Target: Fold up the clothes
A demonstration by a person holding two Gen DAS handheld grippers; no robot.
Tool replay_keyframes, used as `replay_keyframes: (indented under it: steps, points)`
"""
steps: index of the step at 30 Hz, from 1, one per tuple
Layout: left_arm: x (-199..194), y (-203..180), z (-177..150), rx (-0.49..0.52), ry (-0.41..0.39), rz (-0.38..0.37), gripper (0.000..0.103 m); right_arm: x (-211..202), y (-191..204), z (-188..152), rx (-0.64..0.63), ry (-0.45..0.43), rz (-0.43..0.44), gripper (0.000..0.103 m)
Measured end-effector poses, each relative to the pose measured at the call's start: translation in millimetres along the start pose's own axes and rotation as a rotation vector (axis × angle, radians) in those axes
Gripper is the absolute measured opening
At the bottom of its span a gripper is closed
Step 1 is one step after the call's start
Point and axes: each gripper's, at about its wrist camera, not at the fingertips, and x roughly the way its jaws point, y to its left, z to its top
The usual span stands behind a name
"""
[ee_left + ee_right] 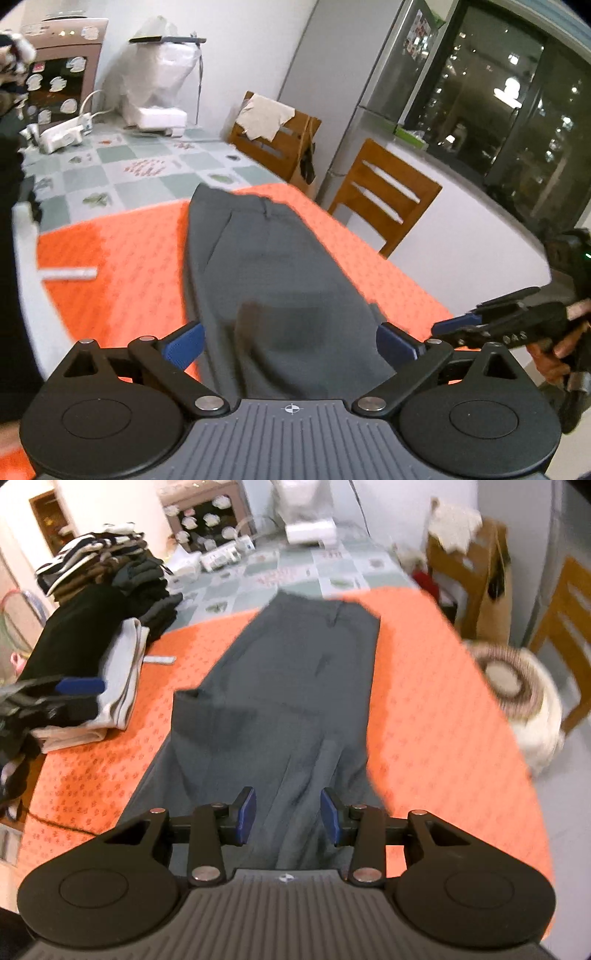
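Left gripper (290,341) spread wide over near end of grey trousers (273,258), pads clear of cloth. Right gripper (287,816) half-spread, pinching nothing. Trousers lie lengthwise along orange cloth (436,709), waistband at table's far edge. Judged: between folds; next, regrip near end, carry toward waistband.

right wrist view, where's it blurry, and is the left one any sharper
Right wrist view: motion smear along the orange cloth's right edge and the stool. Left wrist view: grey trousers soft, bright window reflections, fisheye bending the walls.
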Motion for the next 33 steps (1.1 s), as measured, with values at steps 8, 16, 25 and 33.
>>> replay_keyframes:
  steps: [8,16,25,33]
  points:
    - [-30,-2,-66,-0.006,0.108,0.035,0.099,43,20,-49,0.057,0.066,-0.035,0.023]
    - [-48,7,-105,-0.055,0.166,0.059,0.099,25,23,-63,0.111,0.025,-0.088,0.002]
    - [-54,0,-133,-0.027,0.219,-0.005,0.090,5,15,-73,0.060,-0.002,-0.051,0.022]
    - [-51,-4,-151,-0.006,0.283,-0.173,0.077,-24,24,-127,0.065,-0.036,-0.011,0.038]
